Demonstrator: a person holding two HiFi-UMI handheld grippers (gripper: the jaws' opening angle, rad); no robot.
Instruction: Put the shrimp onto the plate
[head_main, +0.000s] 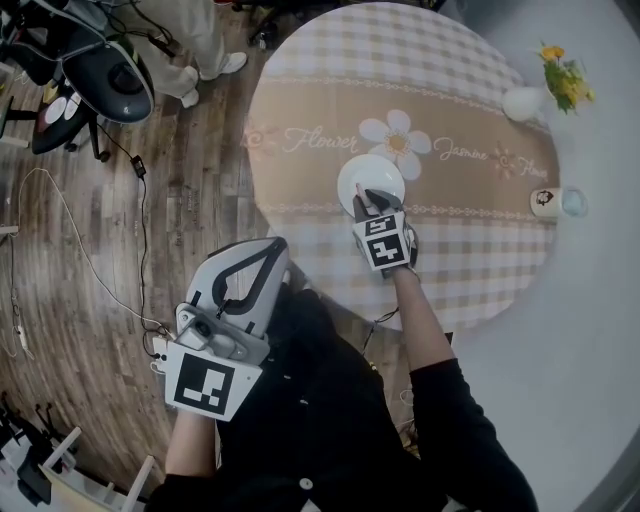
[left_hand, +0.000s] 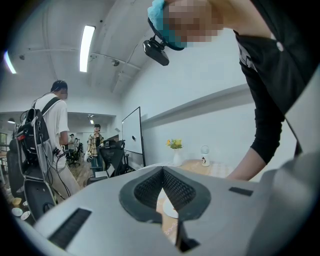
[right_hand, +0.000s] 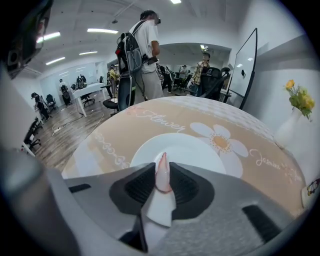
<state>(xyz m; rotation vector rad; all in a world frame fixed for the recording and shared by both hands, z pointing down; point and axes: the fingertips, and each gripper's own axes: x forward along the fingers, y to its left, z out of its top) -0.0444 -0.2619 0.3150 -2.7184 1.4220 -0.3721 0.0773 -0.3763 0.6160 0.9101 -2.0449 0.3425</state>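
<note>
The round table (head_main: 330, 110), under a checked cloth with a printed daisy and lettering, fills the upper head view, with a white vase of yellow flowers (head_main: 525, 103) well apart at its far right edge. Near the cloth's middle, just beside the daisy, sits the empty white plate (head_main: 372, 172). The left gripper (head_main: 268, 255) hangs low by the person's body, off the table's near edge; its own view shows the pads meeting at the tips with nothing between them, so it takes no part in the work. The right gripper (head_main: 372, 203) is the nearer one by far: in the head view its tips sit at the plate's near rim, and its own view looks down onto the plate (right_hand: 195, 150) spread directly ahead and below. Its jaws are pressed onto the shrimp (right_hand: 163, 174), a small pink piece pinched at its thicker end between the dark pads. The shrimp's long axis runs along the jaws, and its tapered tip pokes out forward over the white surface. How high it rides above the plate cannot be judged. Since the plate lies straight ahead along that axis, the placing likely needs only a slight reach toward the plate's centre, a descent, then a release.
</note>
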